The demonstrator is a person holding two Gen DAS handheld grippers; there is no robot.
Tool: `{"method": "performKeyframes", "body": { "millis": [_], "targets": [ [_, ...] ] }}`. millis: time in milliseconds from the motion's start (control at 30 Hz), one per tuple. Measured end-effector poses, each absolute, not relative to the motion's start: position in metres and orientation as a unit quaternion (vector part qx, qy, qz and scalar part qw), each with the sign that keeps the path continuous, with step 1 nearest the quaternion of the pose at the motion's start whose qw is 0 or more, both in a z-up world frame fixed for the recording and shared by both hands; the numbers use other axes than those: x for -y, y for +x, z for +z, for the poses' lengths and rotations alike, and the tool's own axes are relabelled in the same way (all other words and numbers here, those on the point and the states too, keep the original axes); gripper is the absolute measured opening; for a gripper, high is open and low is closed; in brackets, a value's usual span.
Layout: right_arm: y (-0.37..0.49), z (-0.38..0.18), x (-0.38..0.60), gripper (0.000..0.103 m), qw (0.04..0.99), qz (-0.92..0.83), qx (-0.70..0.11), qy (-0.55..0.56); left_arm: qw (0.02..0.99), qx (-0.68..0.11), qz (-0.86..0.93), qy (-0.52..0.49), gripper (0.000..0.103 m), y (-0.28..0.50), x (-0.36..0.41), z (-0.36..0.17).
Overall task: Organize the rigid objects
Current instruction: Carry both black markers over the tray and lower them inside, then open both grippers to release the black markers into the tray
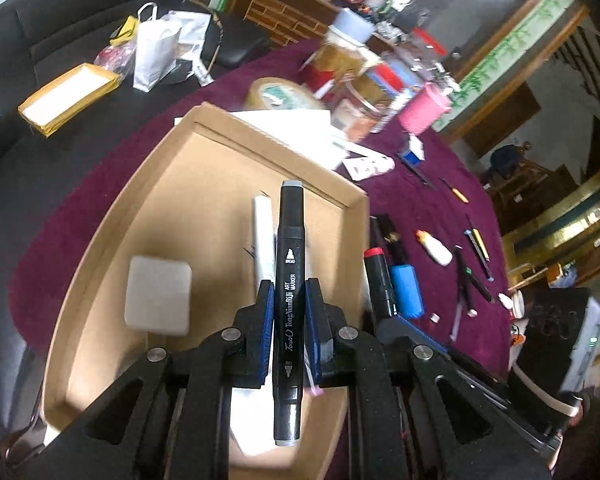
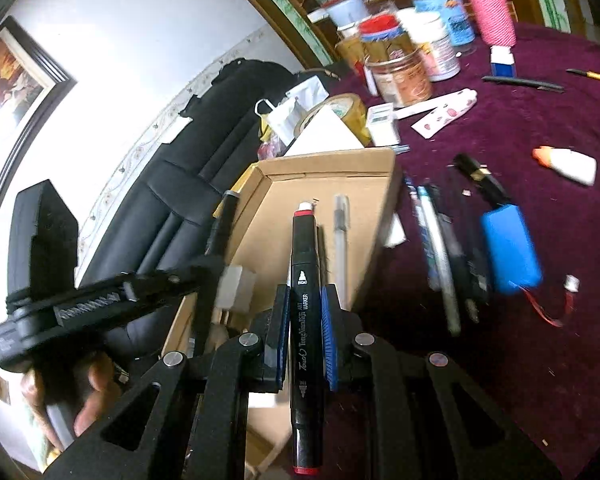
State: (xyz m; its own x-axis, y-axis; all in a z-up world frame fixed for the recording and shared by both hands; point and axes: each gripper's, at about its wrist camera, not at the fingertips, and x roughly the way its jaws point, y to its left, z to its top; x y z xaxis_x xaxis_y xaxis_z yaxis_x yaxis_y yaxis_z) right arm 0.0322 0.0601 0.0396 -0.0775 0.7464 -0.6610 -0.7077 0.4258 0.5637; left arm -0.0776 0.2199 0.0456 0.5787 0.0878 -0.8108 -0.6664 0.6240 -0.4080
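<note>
Black slim marker (image 1: 288, 276), cardboard tray (image 1: 204, 152)

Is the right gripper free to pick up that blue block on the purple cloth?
Probably not yet. The right gripper has its jaws shut on a red-capped marker. The blue block lies uncovered on the cloth, so only the full grip is in the way.

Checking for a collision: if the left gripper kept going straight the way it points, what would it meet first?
Probably the floor of the cardboard tray, near the white pen, led by its gripped grey-capped marker; depth is unclear.
</note>
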Motion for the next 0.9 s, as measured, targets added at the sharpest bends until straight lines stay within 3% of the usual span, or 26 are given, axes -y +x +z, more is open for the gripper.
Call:
{"method": "performKeyframes", "body": {
  "millis": [433,900],
  "targets": [
    [0.050,0.002,-0.137,0.014,0.676,0.513,-0.528,-0.029,0.787,-0.429,0.263,-0.358,0.013,-0.052,-0.250,0.009],
    [0.056,-0.002,-0.137,0.014,0.682,0.524,-0.510,-0.015,0.779,-0.438,0.277,-0.354,0.013,-0.046,-0.258,-0.010]
  ]
}}
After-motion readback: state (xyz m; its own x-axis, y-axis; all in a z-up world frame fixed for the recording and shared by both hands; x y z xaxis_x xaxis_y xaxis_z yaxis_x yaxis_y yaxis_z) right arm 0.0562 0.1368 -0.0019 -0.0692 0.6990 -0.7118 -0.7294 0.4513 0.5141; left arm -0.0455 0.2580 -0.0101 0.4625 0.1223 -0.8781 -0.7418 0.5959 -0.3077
